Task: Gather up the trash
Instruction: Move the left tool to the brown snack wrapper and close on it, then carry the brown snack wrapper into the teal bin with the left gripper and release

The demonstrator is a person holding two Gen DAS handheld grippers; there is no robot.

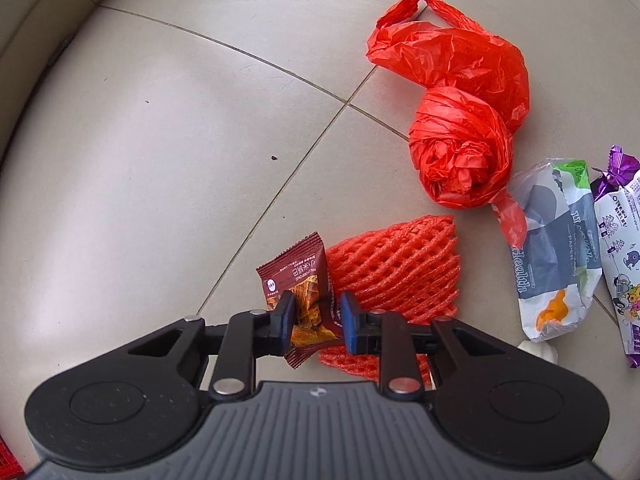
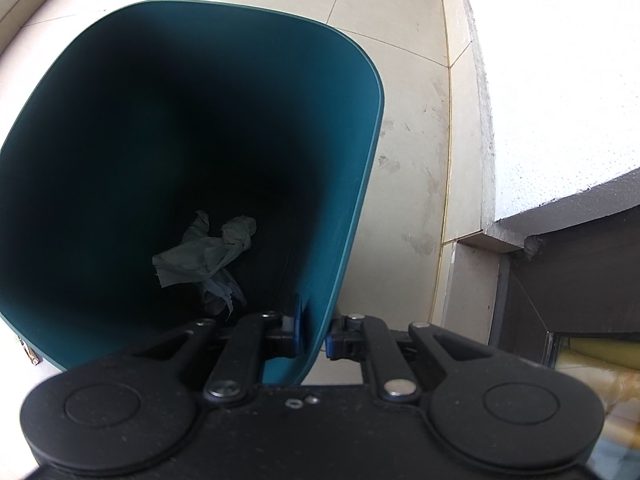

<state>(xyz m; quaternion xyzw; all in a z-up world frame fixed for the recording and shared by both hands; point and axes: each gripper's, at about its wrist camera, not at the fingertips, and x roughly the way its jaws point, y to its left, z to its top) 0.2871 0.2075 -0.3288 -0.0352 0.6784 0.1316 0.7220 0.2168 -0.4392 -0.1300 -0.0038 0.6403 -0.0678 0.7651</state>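
My left gripper (image 1: 316, 320) is shut on a brown snack wrapper (image 1: 298, 280) and holds it over the tiled floor. Beside it lies an orange foam fruit net (image 1: 396, 268). A crumpled red plastic bag (image 1: 460, 120) lies further off. A grey-and-white tissue pack (image 1: 556, 248) and a purple-edged white wrapper (image 1: 620, 240) lie at the right. My right gripper (image 2: 316, 334) is shut on the wall of a teal trash bin (image 2: 348, 208); one finger is inside, one outside. Crumpled paper (image 2: 200, 252) lies at the bin's bottom.
A small white scrap (image 1: 538, 350) lies below the tissue pack. In the right wrist view a white wall ledge (image 2: 560, 120) and a dark cabinet (image 2: 580, 280) stand to the right of the bin.
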